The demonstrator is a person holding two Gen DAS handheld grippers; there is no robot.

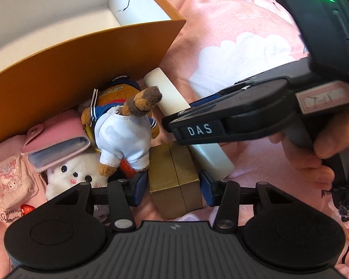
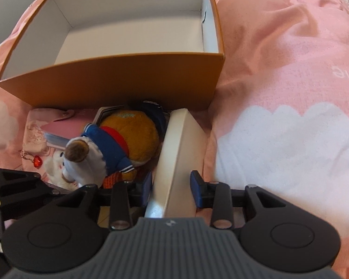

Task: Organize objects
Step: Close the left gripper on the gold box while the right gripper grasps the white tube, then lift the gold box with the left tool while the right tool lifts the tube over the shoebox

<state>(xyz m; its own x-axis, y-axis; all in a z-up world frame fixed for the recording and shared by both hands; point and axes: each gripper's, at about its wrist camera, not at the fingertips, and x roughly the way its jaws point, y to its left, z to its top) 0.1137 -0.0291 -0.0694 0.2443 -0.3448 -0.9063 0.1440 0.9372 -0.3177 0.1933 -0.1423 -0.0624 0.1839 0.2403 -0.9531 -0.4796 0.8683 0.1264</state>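
Observation:
An empty orange box [image 1: 81, 74] with a white inside stands on the pink bedding, also in the right wrist view [image 2: 118, 81]. In front of it lie a brown plush bear [image 1: 123, 125] in blue and white clothes, a gold box [image 1: 176, 174], a long white box [image 1: 174, 100], a pink wallet [image 1: 55, 137] and a white plush [image 1: 74, 174]. My left gripper [image 1: 173, 186] is open, its fingers on either side of the gold box. My right gripper [image 2: 172, 186] is open, its fingers on either side of the long white box [image 2: 181, 153]; the bear [image 2: 118, 146] lies just left of it.
A pink pouch [image 1: 9, 181] with a red heart charm [image 1: 26, 209] lies at the left. Pink bedding with white cloud prints [image 2: 290, 151] spreads to the right. The right gripper's body and the hand holding it [image 1: 279, 107] cross the left wrist view.

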